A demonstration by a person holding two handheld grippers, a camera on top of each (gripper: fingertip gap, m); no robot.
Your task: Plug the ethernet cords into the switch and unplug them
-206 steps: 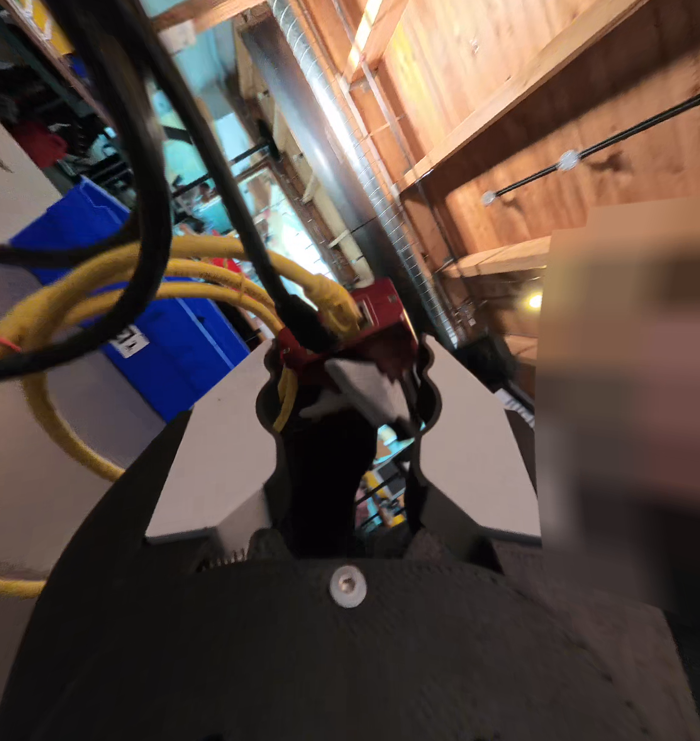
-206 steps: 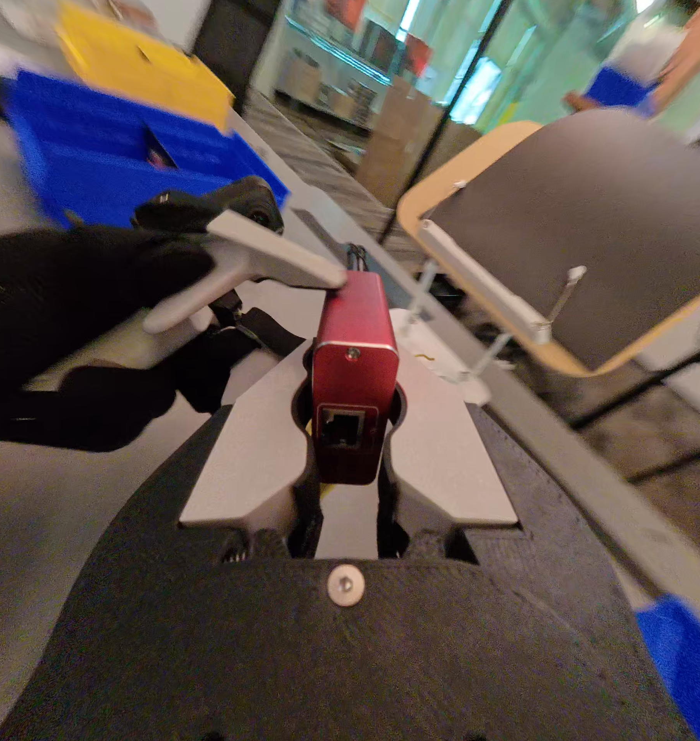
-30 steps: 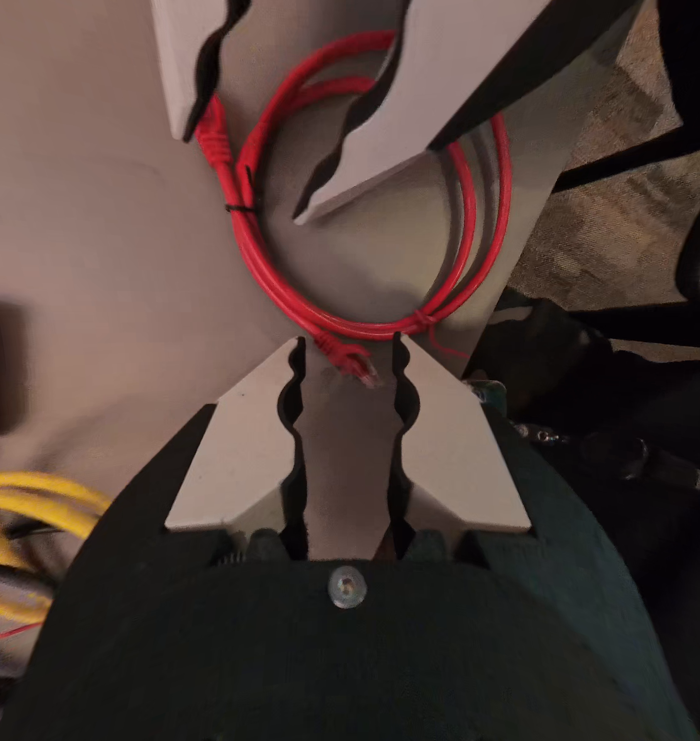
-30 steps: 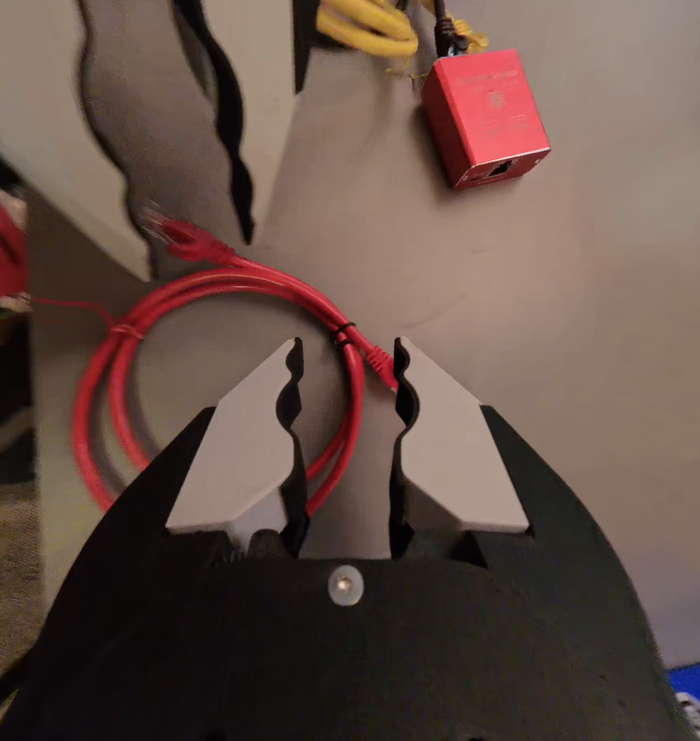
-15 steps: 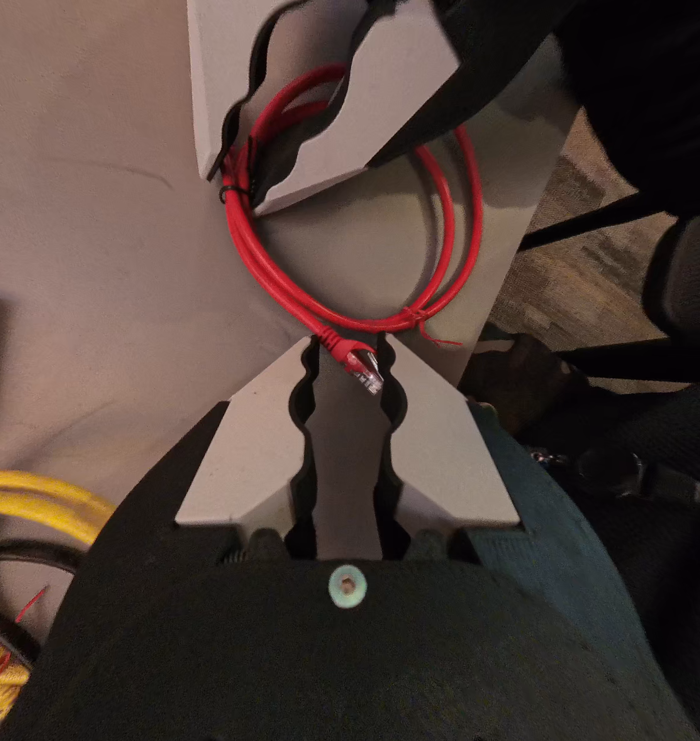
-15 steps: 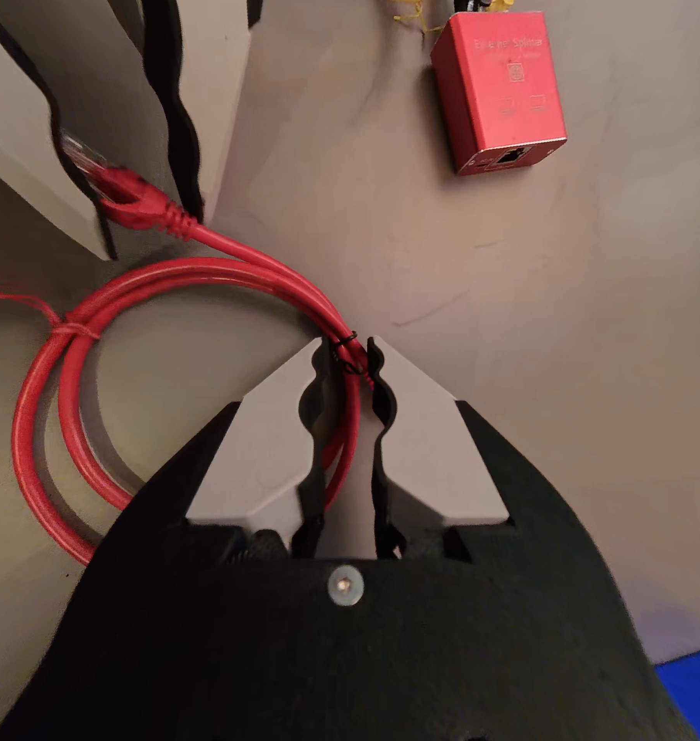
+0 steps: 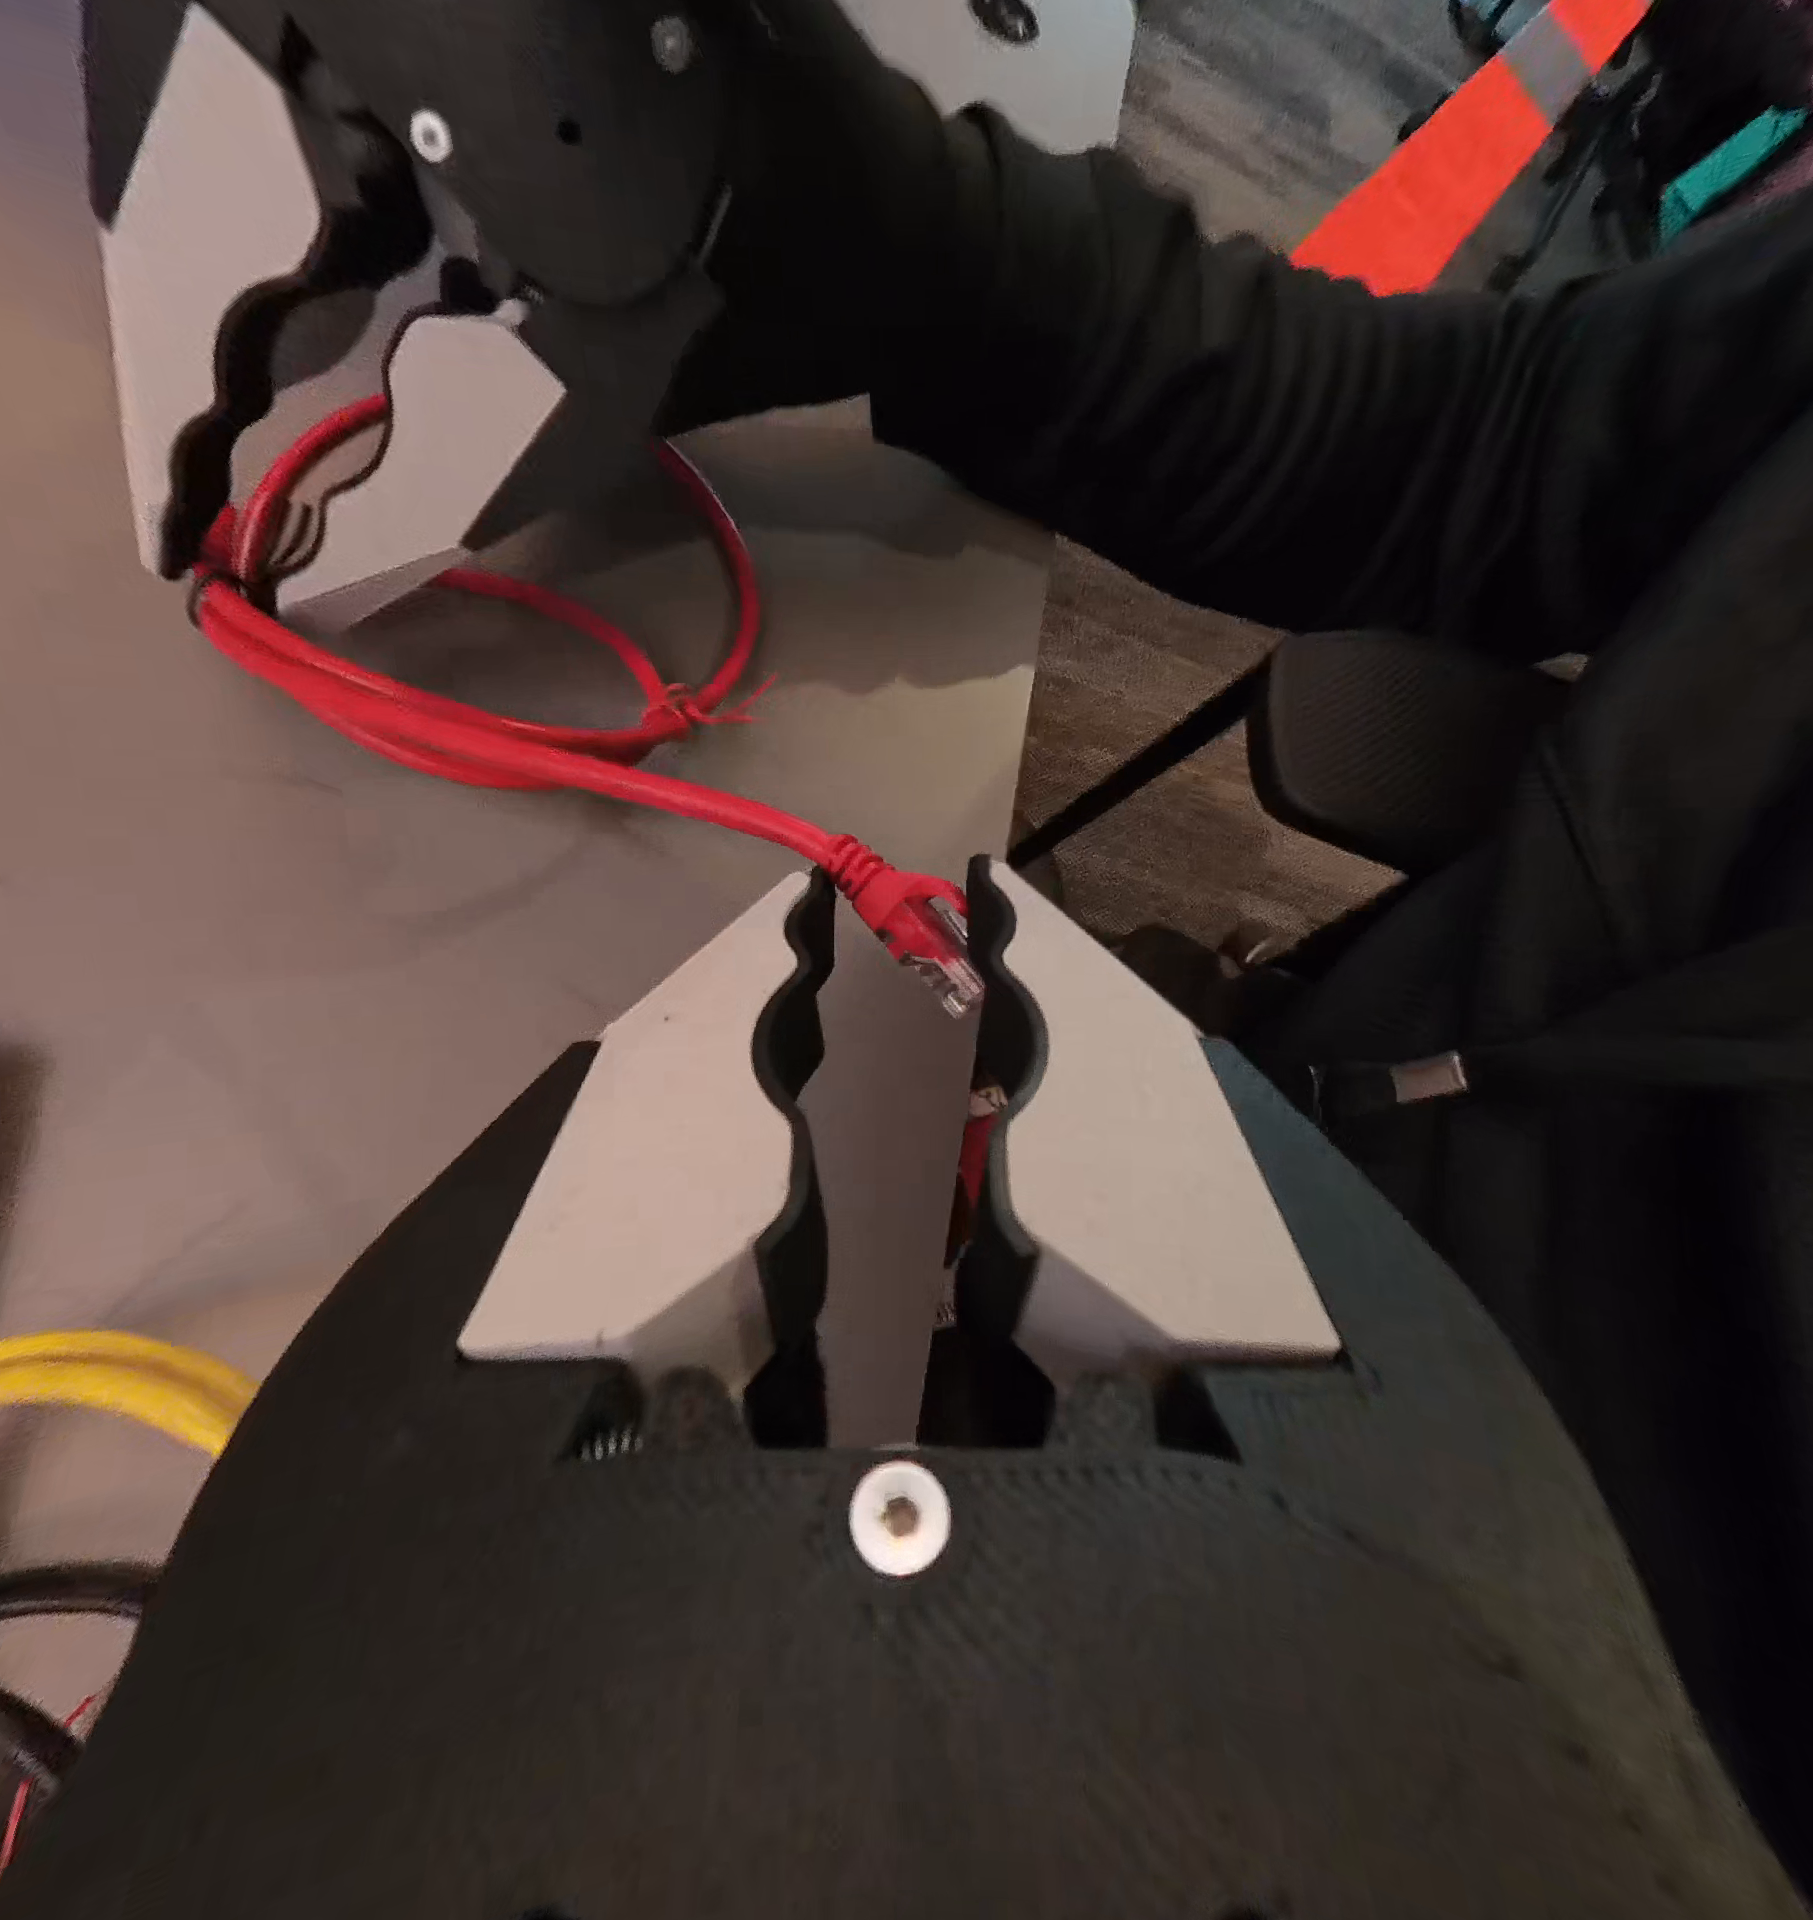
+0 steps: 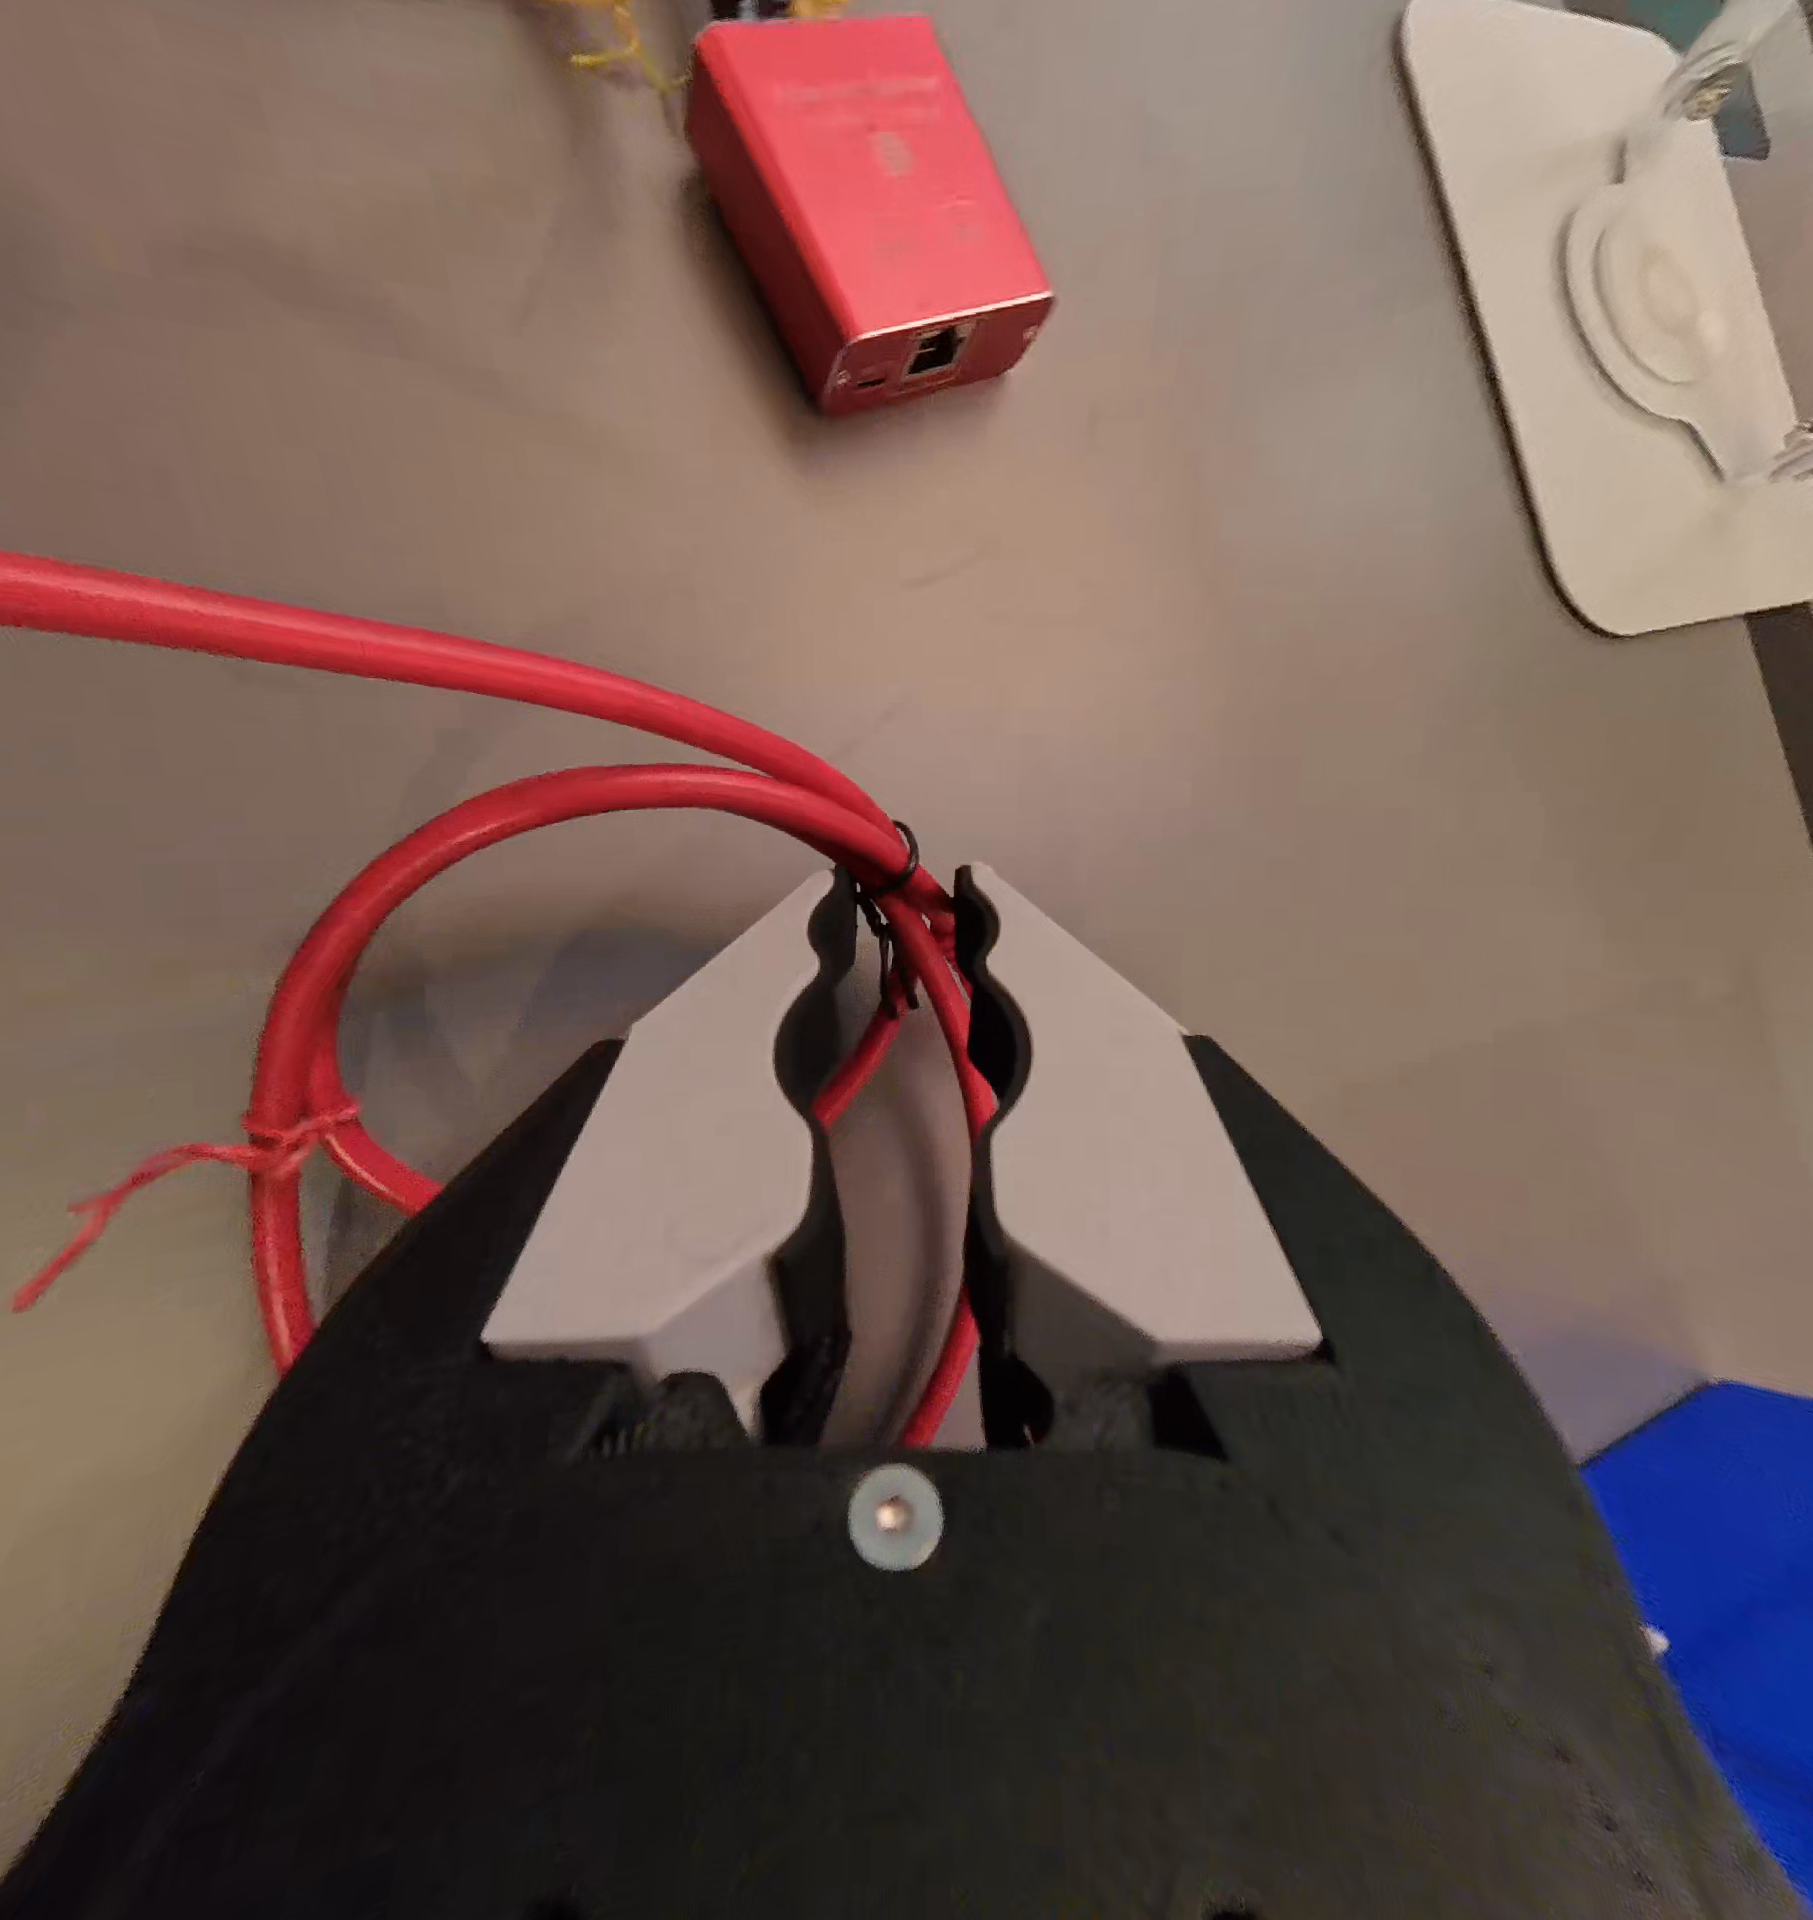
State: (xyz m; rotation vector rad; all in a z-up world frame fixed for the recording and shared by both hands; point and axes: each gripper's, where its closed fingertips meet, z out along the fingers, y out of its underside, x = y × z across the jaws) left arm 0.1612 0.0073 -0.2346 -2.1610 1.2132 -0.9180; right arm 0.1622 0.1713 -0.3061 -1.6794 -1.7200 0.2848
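Plug [image 7: 917, 928] beside table edge [image 7: 1024, 727], switch [image 8: 866, 203] apart

red cord [image 8: 528, 800]: smooth, glossy plastic sheath
plug [image 7: 923, 940]: clear plastic tip
switch [image 8: 860, 197]: red satin metal
table [image 8: 1297, 831]: matt grey, smooth
gripper body [image 8: 881, 1683]: rough matt black plastic

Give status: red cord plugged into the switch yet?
Not yet. The switch sits on the table with its front port empty. In hand: right gripper pinches the red cord at its tied coil; its plug sits between the left gripper fingers. Left: plugging, unplugging.
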